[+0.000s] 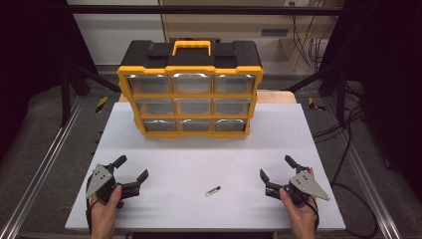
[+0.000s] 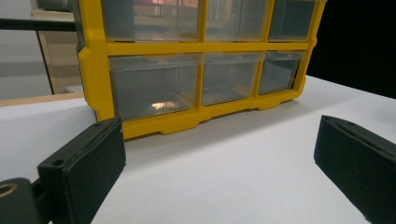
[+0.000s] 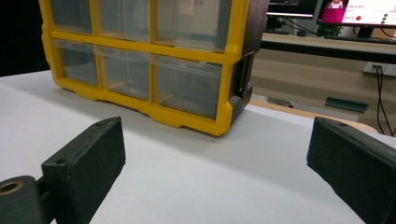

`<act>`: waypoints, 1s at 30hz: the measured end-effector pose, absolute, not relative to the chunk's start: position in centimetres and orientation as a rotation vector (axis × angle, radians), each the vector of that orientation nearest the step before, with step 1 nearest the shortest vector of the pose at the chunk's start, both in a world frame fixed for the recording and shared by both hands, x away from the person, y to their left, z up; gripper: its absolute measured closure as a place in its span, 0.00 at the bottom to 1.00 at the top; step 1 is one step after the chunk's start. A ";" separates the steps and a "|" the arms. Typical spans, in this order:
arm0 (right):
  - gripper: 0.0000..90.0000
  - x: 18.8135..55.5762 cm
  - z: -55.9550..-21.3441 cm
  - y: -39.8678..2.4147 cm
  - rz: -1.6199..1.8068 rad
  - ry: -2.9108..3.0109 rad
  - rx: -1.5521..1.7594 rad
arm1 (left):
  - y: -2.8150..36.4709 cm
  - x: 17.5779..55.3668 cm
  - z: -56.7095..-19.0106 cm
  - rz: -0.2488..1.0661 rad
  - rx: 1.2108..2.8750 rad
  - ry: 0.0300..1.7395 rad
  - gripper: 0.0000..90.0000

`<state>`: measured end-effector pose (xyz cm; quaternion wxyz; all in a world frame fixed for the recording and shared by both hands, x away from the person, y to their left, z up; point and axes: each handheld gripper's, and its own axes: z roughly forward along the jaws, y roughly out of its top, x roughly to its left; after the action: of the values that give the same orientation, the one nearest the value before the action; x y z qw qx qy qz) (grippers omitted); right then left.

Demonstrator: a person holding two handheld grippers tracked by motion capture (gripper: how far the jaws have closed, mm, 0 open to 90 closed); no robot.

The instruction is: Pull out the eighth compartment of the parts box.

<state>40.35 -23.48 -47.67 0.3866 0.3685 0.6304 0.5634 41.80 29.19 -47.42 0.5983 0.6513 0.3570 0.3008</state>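
1. Layout: a yellow and black drawer cabinet (image 1: 190, 89) stands upright at the far middle of the white table (image 1: 164, 159). It has 9 clear drawers in 3 rows of 3 and a yellow carry handle (image 1: 191, 47) on top.
2. Work piece: a small pen-like stick (image 1: 213, 191) lies flat on the table near the front edge, between the 2 grippers and nearer the right one. It touches nothing else.
3. Left gripper (image 1: 133, 168): jaws spread wide, nothing between them, resting near the front left of the table, well apart from the stick.
4. Right gripper (image 1: 274, 166): jaws spread wide, empty, near the front right.
5. Handling, as judged: the stick looks light, stiff and thin. It will likely roll or skid on the smooth table if nudged from 1 side.
6. Where to grip, as judged: close across its narrow width at mid-length, jaws square to its long axis and low to the table.
7. Drawers: the clear fronts look like thin hard plastic; pull gently by the front lip.
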 end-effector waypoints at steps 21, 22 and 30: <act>0.04 40.5 -47.7 -22.9 1.406 1.630 0.926 | 27.5 42.1 -45.1 0.921 1.613 0.803 0.04; 0.04 40.5 -47.7 -22.9 1.405 1.631 0.927 | 27.3 42.2 -45.0 0.928 1.618 0.796 0.04; 0.04 40.5 -47.6 -23.0 1.406 1.627 0.934 | 24.1 43.9 -44.1 1.022 1.770 0.695 0.07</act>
<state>40.48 -22.97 -47.61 0.3883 0.3672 0.6396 0.5526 43.88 24.14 -44.06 0.4717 0.7230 0.2839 0.4174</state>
